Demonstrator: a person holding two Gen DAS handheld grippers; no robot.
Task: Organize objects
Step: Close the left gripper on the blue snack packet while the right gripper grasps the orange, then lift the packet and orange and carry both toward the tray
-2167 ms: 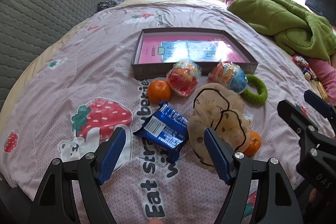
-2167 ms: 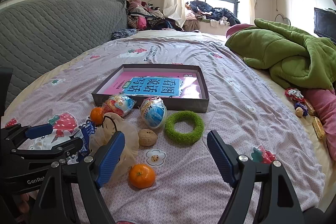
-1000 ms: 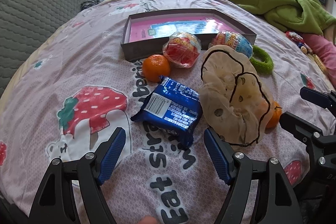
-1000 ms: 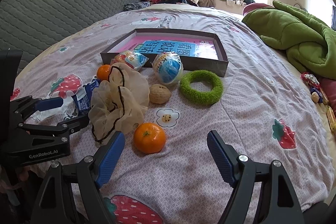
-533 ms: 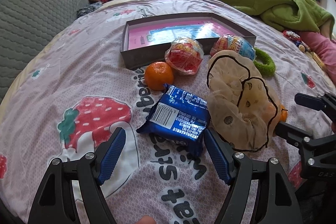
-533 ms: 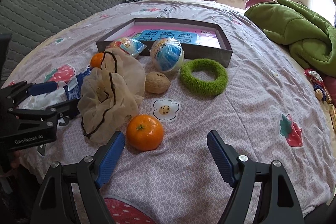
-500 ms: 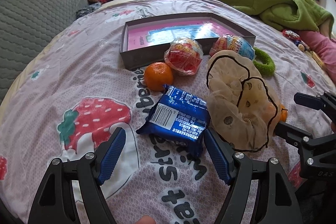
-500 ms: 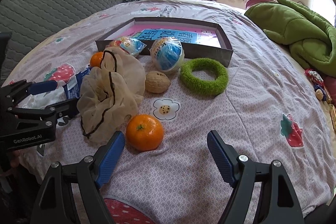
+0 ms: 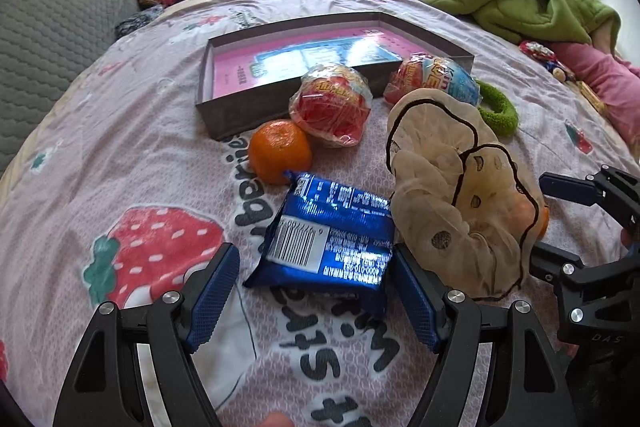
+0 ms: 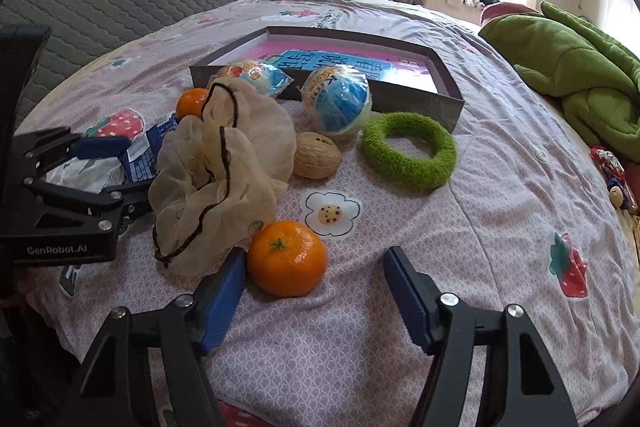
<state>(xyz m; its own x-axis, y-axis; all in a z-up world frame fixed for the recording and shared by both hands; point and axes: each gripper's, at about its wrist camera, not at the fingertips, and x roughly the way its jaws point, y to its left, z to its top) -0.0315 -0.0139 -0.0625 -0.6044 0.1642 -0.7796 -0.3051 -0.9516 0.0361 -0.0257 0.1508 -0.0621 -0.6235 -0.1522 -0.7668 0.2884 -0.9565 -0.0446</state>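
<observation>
Objects for sorting lay scattered on the bed, and each gripper had come in low over one of them. The right gripper (image 10: pixel 314 287) had its jaws closing, still apart, with the near tangerine (image 10: pixel 286 258) just ahead of the blue pads and closer to the left one; nothing was gripped yet. The round fruit probably called for a centred squeeze, or it would roll off toward the foot of the bed. The left gripper (image 9: pixel 316 291) stood wide open and empty, its pads either side of the near end of the blue snack packet (image 9: pixel 330 237), which lay flat on the bedspread (image 9: pixel 120 131), so that the jaws straddled its width and could pinch it from both long sides.

Between the two tools slumped a cream gauze scrunchie (image 10: pixel 218 171), resting against the packet on one side and touching the near tangerine on the other; it partly hid each gripper from the other's camera. Beyond it sat a walnut (image 10: pixel 318 155), a green fuzzy ring (image 10: pixel 410 151) and a blue wrapped ball (image 10: pixel 338 103), with a red wrapped ball (image 9: pixel 332 111) and a second tangerine (image 9: pixel 280 151) beside them.

Further up the middle of the bed waited a shallow dark box (image 10: pixel 416 103) holding only a pink and blue sheet. The loose items were crowded along its near wall, likely so that each needed only a short carry over the rim. None was inside yet, so the sorting seemed barely begun.
</observation>
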